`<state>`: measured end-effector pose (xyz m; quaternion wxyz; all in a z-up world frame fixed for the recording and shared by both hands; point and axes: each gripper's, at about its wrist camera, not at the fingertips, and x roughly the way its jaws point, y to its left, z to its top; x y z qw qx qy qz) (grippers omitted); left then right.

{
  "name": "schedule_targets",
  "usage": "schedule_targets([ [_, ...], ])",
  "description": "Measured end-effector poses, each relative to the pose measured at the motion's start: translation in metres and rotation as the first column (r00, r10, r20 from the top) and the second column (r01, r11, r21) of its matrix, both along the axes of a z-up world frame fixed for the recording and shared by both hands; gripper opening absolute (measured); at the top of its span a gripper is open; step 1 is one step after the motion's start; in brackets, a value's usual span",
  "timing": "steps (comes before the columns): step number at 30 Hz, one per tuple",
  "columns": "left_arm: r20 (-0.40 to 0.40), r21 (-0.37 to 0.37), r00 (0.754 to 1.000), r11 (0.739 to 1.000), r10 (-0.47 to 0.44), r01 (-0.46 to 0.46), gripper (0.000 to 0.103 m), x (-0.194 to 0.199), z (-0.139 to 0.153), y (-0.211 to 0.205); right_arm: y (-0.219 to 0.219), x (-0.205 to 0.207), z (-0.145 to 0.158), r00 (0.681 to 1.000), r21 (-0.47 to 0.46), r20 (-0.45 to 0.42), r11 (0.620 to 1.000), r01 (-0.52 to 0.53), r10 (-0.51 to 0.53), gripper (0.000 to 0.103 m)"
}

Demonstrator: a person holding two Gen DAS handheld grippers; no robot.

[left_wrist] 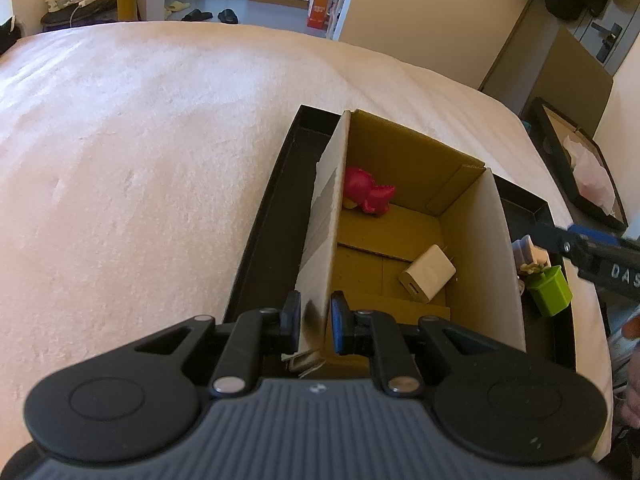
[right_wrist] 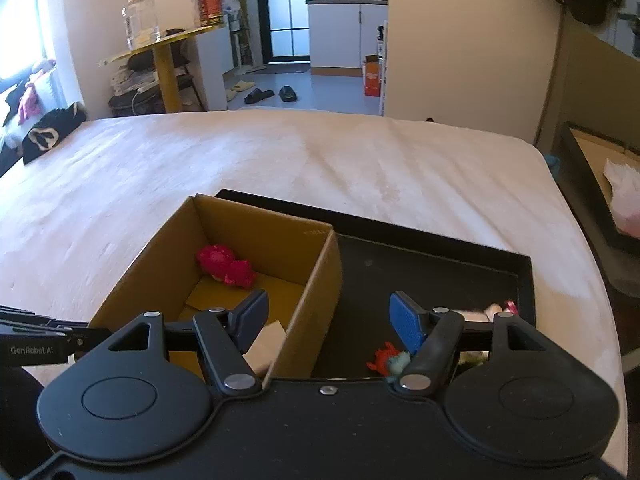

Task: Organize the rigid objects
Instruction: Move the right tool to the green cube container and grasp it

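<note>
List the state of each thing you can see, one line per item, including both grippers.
Left gripper: shut on the cardboard box's near wall.
Right gripper: open, nothing between its pads.
Brown cardboard box: open-topped, standing in the tray.
Black rectangular tray: lying on the bed.
Pink toy figure: lying inside the box.
White charger plug: lying inside the box.
Small green plastic pot: in the tray, outside the box.
</note>
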<state>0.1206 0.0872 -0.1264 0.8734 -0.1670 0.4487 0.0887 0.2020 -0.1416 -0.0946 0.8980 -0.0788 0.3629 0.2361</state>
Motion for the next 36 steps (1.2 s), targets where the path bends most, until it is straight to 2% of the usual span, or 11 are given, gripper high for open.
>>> schedule_targets([
  [9, -0.002, 0.032, 1.0, 0.999, -0.002, 0.002, 0.015, 0.0, 0.002, -0.004, -0.027, -0.009, -0.012, 0.991, 0.015, -0.06, 0.993, 0.121, -0.12, 0.068],
  [16, -0.019, 0.063, 1.0, 0.998, 0.002, -0.001, 0.019, 0.002, 0.003, -0.008, -0.049, -0.016, -0.028, 0.954, 0.038, -0.075, 0.956, 0.292, -0.289, 0.068],
  [18, -0.032, 0.075, 0.999, 0.997, 0.004, -0.001, 0.024, 0.003, 0.002, -0.01, -0.054, -0.016, -0.033, 0.941, 0.04, -0.078, 0.942, 0.333, -0.33, 0.068],
  [20, -0.038, 0.084, 0.999, 0.996, 0.006, -0.002, 0.036, 0.003, 0.002, -0.011, -0.058, -0.015, -0.038, 0.926, 0.04, -0.079, 0.927, 0.373, -0.369, 0.068],
  [23, -0.035, 0.109, 0.999, 0.994, 0.012, -0.008, 0.047, 0.003, 0.003, -0.012, -0.062, -0.014, -0.044, 0.908, 0.036, -0.069, 0.908, 0.417, -0.414, 0.068],
  [32, -0.046, 0.162, 0.999, 0.987, 0.007, 0.001, 0.055, 0.005, 0.003, -0.019, -0.07, -0.004, -0.067, 0.84, 0.031, -0.044, 0.84, 0.542, -0.541, 0.079],
  [36, -0.053, 0.187, 0.999, 0.982, 0.005, 0.005, 0.056, 0.008, 0.002, -0.023, -0.074, 0.004, -0.076, 0.816, 0.031, -0.053, 0.816, 0.578, -0.576, 0.08],
])
